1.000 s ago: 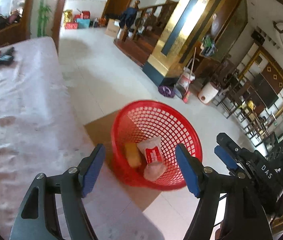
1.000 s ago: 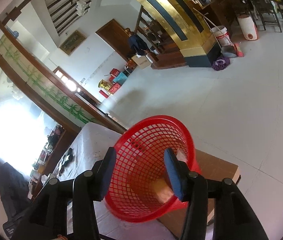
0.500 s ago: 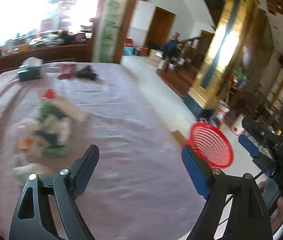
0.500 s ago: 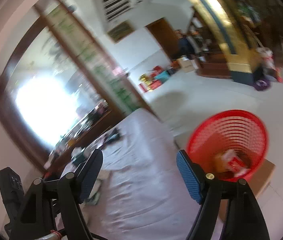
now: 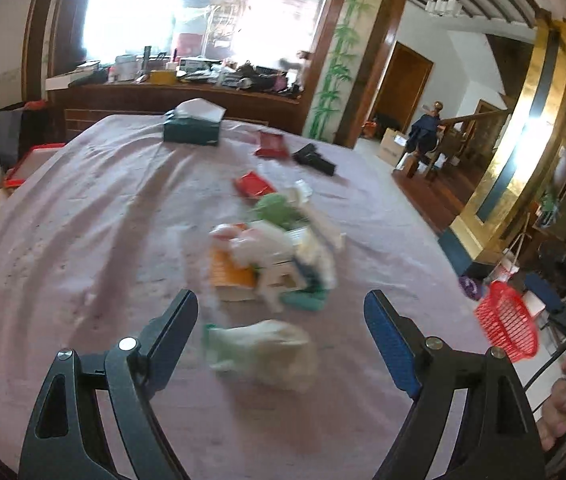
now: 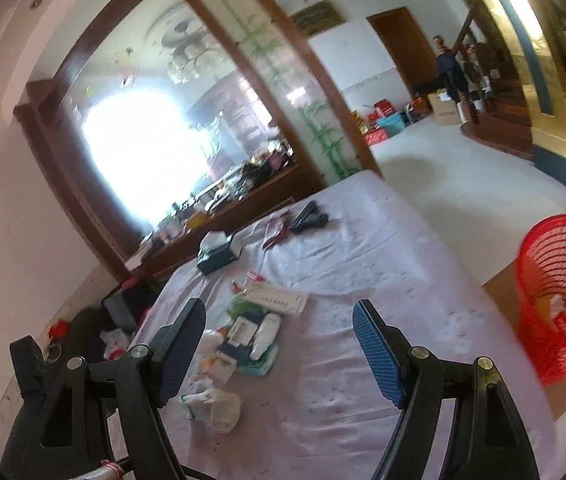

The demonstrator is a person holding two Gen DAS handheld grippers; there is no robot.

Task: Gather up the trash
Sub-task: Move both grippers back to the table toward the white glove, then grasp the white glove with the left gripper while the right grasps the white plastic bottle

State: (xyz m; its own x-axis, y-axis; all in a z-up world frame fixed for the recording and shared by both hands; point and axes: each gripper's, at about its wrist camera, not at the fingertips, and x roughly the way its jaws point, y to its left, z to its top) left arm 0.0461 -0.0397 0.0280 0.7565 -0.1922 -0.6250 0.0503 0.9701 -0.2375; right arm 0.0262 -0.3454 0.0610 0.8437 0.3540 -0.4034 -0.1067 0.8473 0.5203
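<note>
Gaping empty, both grippers, left (image 5: 281, 314) and right (image 6: 279, 344), above littered table (image 6: 363, 248).

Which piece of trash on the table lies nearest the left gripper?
The crumpled white bag with a green edge. It lies alone just ahead of the open left gripper, apart from the mixed pile farther back.

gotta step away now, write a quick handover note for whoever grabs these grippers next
Left gripper: open, empty, aimed at the crumpled white bag on the table.
Right gripper: open, empty, above the table.
Trash pile: mid-table, beyond the bag.
Red basket: off the table's right edge on a board, some wrappers already in it.
Left to do: bag, then pile. The tissue box looks like a keeper.
</note>
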